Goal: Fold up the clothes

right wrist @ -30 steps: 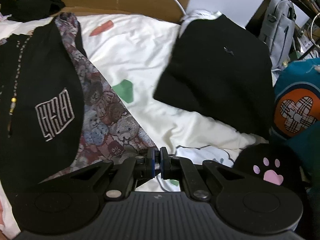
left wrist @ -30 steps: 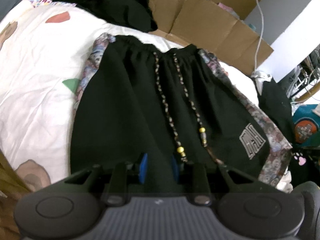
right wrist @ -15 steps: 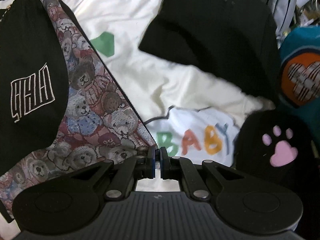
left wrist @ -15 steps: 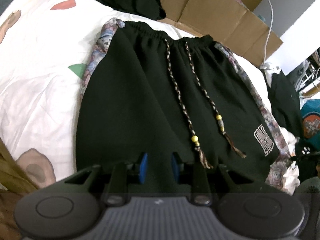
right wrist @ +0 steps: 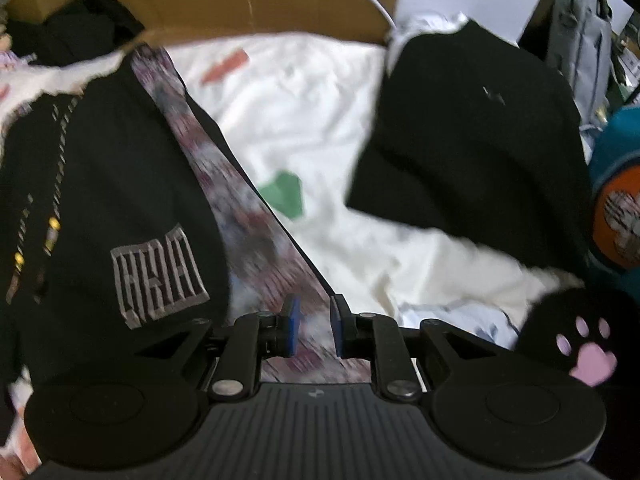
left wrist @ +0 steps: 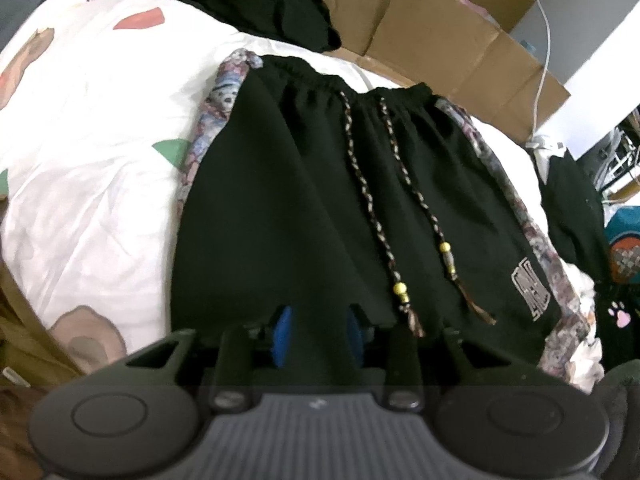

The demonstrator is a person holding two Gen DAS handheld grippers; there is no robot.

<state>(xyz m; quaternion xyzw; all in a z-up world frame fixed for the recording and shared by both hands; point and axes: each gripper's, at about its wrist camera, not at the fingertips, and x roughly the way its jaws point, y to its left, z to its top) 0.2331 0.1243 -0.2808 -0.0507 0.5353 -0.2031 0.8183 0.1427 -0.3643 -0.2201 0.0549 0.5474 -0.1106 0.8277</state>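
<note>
Black shorts (left wrist: 304,200) with patterned side stripes, braided drawstrings and a grey logo lie flat on the white sheet, waistband at the far end. My left gripper (left wrist: 318,334) is open at the hem, black cloth between its blue pads. In the right wrist view the same shorts (right wrist: 112,184) fill the left side. My right gripper (right wrist: 312,330) is open over the patterned stripe (right wrist: 248,232) at the shorts' right hem corner. The right wrist view is motion-blurred.
A folded black garment (right wrist: 480,160) lies to the right on the white sheet (right wrist: 320,128). A black paw-print item (right wrist: 580,336) and a teal cushion (right wrist: 616,200) sit at far right. Cardboard (left wrist: 460,56) and another black garment (left wrist: 260,4) lie behind.
My right gripper has opened from shut and shifted onto the patterned stripe. My left gripper stays open at the hem, with the view shifted slightly.
</note>
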